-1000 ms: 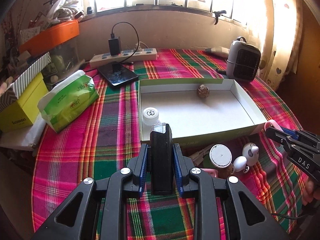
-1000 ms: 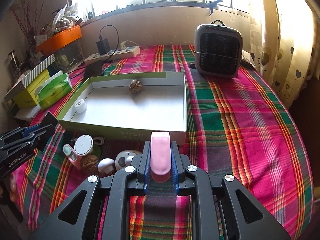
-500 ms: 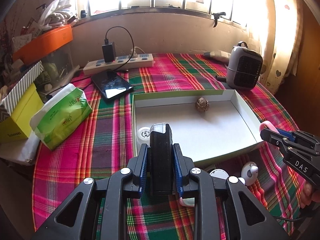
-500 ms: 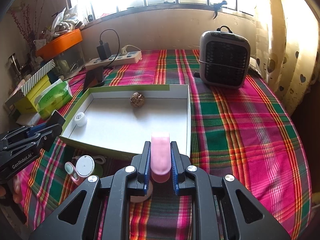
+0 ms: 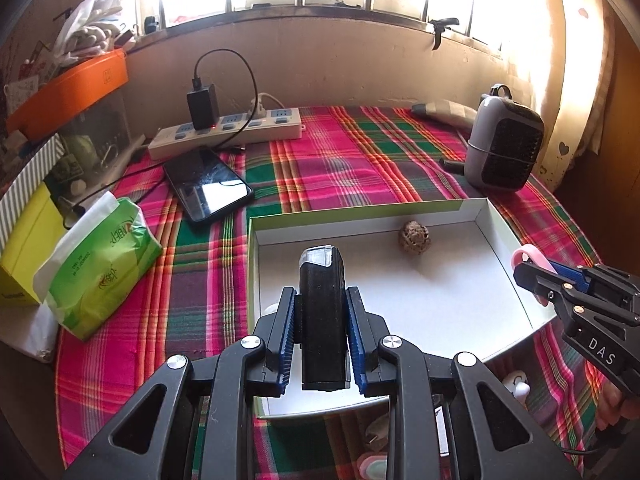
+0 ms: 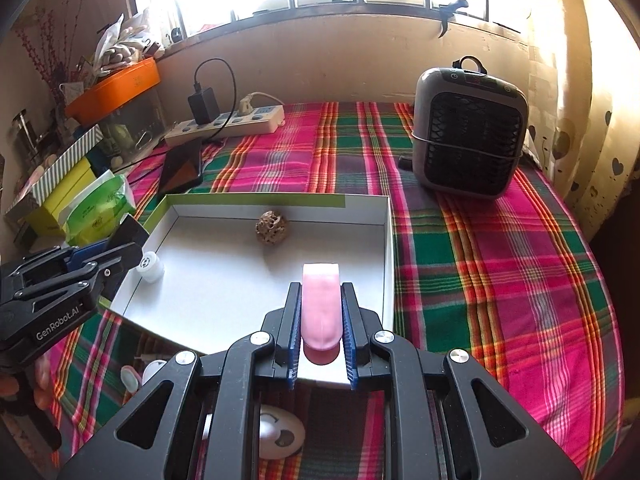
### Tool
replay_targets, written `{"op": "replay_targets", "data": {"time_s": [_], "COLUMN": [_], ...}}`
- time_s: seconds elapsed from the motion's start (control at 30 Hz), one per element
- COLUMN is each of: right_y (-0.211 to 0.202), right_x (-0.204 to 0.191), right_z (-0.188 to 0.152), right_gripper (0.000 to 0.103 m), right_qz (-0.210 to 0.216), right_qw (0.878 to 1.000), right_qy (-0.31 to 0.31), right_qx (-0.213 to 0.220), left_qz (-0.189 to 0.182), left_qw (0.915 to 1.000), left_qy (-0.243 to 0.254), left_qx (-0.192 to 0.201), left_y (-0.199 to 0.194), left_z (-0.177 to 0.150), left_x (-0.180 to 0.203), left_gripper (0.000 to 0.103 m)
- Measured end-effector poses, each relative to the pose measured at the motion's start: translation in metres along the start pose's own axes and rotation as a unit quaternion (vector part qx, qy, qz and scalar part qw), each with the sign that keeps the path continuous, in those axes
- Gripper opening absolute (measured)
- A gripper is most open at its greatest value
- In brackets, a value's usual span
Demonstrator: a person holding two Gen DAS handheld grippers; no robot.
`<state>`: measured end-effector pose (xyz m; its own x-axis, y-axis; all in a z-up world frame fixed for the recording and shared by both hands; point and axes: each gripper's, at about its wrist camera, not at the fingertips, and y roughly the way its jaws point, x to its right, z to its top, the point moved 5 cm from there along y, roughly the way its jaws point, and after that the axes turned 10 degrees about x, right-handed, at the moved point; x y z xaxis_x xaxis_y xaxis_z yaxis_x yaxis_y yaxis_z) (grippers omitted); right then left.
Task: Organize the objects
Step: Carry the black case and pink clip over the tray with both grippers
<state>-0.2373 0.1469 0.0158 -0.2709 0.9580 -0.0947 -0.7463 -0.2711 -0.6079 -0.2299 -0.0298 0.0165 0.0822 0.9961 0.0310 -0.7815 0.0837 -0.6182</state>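
The left gripper has its jaws clamped on a dark rectangular gadget with a clear tip, held lengthwise so its long axis points toward twelve o'clock. In the left wrist view it hangs above the near-left part of the open white cardboard box; what the gadget is cannot be told. The right gripper has its jaws pressed together on a flat pink oblong item, also aligned toward twelve o'clock, above the box's near-right corner.

The relation that matters is vertical: each held thing appears to sit over the box floor, so releasing probably needs only a short drop, though the height above the floor is hard to read through the fisheye. Inside the box lie a brown woven ball near the far wall and a small white bottle at the left wall, just beside the left gripper's tip.

On the plaid-clothed desk, a white egg-shaped figure and other small pieces at six o'clock are mostly hidden behind the gripper frames.
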Motion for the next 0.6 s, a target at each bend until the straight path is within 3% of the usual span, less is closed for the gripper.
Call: {"op": "replay_targets", "data": {"time_s": [0.6], "right_y": [0.051], "right_x": [0.000], "right_z": [0.020], "right_gripper": [0.019], "right_qz": [0.003], "right_qw": [1.000], "right_qy": [-0.004], "right_qx": [-0.021], "left_qz": [0.005], "left_qw": [0.9997], "left_qy": [0.005], "left_qx": [-0.023], "left_y": [0.047], "left_z": [0.010], "left_x": [0.003], "left_gripper": [0.022]}}
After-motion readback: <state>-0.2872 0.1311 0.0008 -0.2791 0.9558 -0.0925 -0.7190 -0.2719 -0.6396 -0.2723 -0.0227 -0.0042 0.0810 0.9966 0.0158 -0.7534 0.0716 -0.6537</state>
